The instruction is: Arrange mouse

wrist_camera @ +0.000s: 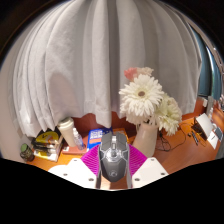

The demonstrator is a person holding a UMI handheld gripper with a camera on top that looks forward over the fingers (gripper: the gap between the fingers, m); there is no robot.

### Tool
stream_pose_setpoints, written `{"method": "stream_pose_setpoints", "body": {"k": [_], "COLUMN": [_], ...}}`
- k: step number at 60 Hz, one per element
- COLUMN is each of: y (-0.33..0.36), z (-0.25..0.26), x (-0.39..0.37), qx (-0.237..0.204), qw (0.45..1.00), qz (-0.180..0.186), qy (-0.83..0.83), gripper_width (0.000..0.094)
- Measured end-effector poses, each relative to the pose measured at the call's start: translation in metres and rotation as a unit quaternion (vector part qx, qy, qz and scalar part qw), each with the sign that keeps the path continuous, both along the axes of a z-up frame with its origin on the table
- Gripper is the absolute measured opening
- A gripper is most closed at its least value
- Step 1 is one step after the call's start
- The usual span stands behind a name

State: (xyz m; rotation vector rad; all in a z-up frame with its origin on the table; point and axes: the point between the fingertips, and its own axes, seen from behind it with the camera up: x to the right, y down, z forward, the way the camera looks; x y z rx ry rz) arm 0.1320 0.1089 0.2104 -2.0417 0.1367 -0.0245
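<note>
A grey and black computer mouse (113,157) sits between my two fingers, held up above the orange table (178,157). Both magenta pads (92,160) press against its sides. My gripper (113,170) is shut on the mouse. The mouse's front end with its scroll wheel points away from me, toward the flowers.
A white vase (147,135) of white and pink flowers (141,97) stands just beyond the mouse. A blue box (97,137), a white bottle (69,133) and stacked books (45,145) sit to the left. White curtains (90,60) hang behind. A white device (209,131) lies at the right.
</note>
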Motion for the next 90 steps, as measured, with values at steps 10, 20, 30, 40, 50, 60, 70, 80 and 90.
{"method": "stream_pose_setpoints", "body": {"k": [10,20,30,40,50,60,70,80,90], "y": [0.015,0.022,0.001,-0.027,-0.033,-0.033,-0.041,-0.076,-0.14], "z": [0.069,0.008,-0.116,-0.202,-0.221,-0.223,-0.183,-0.096,-0.028], "x": [-0.089,-0.182,-0.237,-0.249,-0.248,-0.248,-0.243,-0.232,-0.214], "qx": [0.053,0.005,-0.094,-0.164,-0.165,-0.173,-0.159,-0.109,-0.063], "qw": [0.998,0.997,0.99,0.982,0.982,0.98,0.984,0.991,0.994], "qz": [0.034,0.082,0.106,0.093,0.094,0.097,0.083,0.081,0.091], "qy": [0.002,0.008,0.011,0.016,0.003,-0.005,0.006,0.019,0.014], "gripper_width": [0.036,0.0359,0.0354,0.0311,0.0386,0.0502,0.0875,0.087,0.0854]}}
